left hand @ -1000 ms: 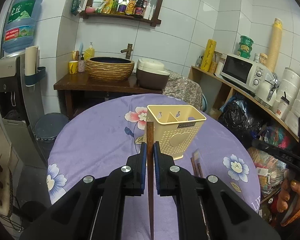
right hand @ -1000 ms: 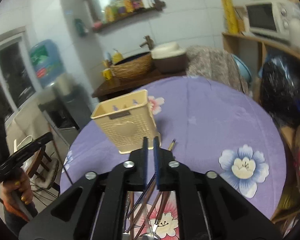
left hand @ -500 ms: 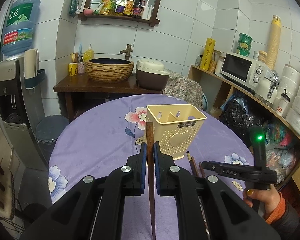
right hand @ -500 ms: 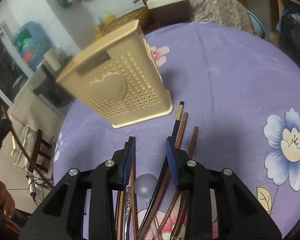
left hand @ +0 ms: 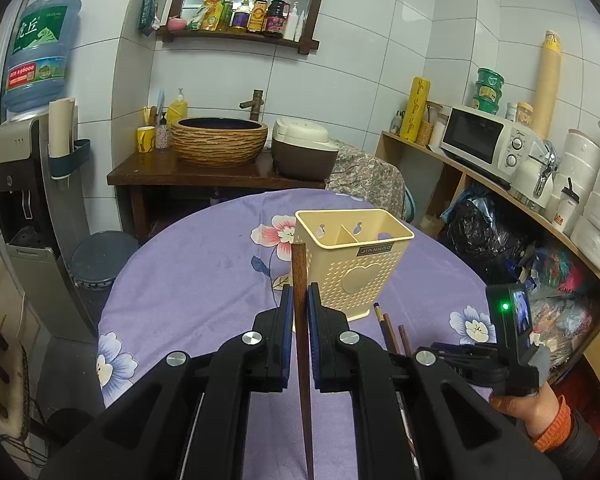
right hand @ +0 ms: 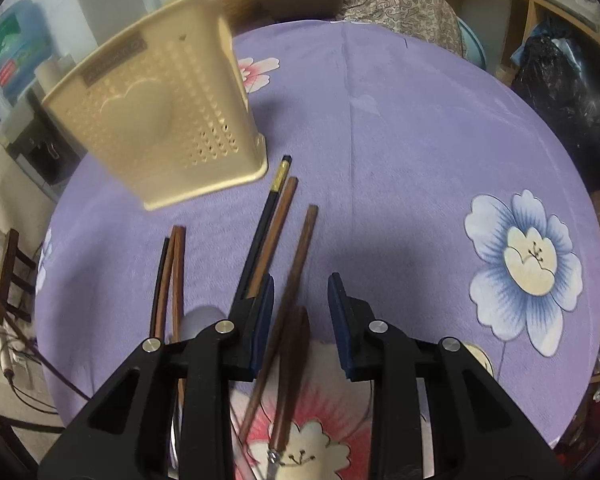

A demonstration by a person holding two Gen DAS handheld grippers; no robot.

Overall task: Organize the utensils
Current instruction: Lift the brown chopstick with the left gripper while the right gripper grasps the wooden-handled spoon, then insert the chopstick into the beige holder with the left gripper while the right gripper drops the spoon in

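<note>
My left gripper (left hand: 299, 300) is shut on a brown wooden chopstick (left hand: 301, 344) that stands upright, its top end in front of the cream utensil holder (left hand: 356, 258). The holder also shows in the right wrist view (right hand: 160, 116), on the purple tablecloth. My right gripper (right hand: 300, 292) is open, low over a loose pile of chopsticks (right hand: 296, 264). One brown chopstick lies between its jaws. A black chopstick with a gold band (right hand: 274, 192) and a spoon bowl (right hand: 200, 320) lie just left of them.
The round table (left hand: 188, 272) has a purple flowered cloth. Behind it stand a wooden stand with a woven basin (left hand: 219, 136) and a rice cooker (left hand: 303, 148). A shelf with a microwave (left hand: 488, 144) is at the right, a water dispenser (left hand: 16, 184) at the left.
My right gripper has opened wide and dropped lower and forward over the chopstick pile, now straddling one. My left gripper has held still with its chopstick.
</note>
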